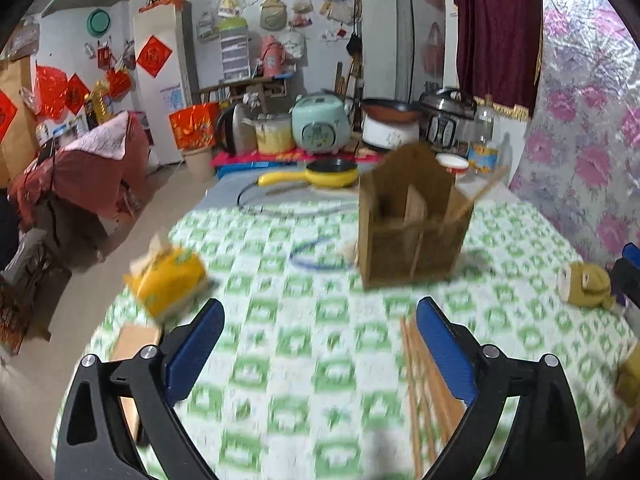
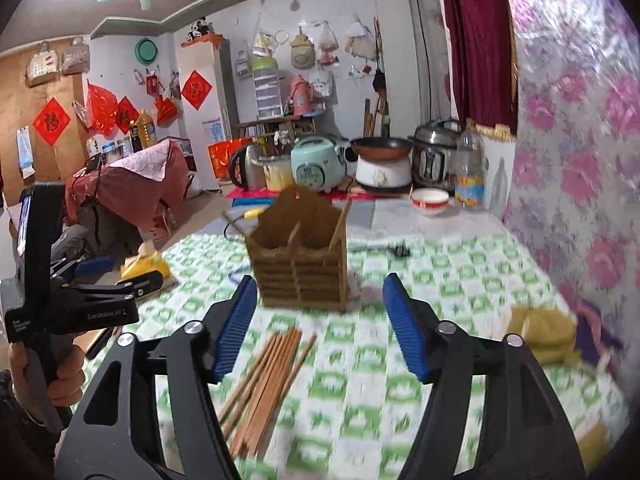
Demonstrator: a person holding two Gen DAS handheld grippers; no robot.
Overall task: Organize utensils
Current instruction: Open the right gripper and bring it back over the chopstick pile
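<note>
Right gripper (image 2: 318, 330) spread wide, nothing between its fingers. Left gripper (image 1: 320, 354) likewise gaping and empty. Loose chopsticks (image 2: 266, 380) lie on the green-checked tablecloth (image 2: 360, 408) just in front of the wooden utensil holder (image 2: 300, 268), their near ends hidden behind a blue pad. One stick leans inside the holder (blurred). Yellow tissue pack (image 1: 168, 280) left of holder; crumpled ochre cloth (image 2: 544, 332) right, indistinct.

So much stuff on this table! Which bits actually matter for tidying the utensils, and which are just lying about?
Part of the job:
- loose wooden chopsticks on the tablecloth
- wooden utensil holder, with a chopstick or two already in it
- left tongs and right tongs, both open and holding nothing

Just lying about:
- yellow tissue pack
- yellow pan
- white bowl
- plastic bottle
- rice cooker
</note>
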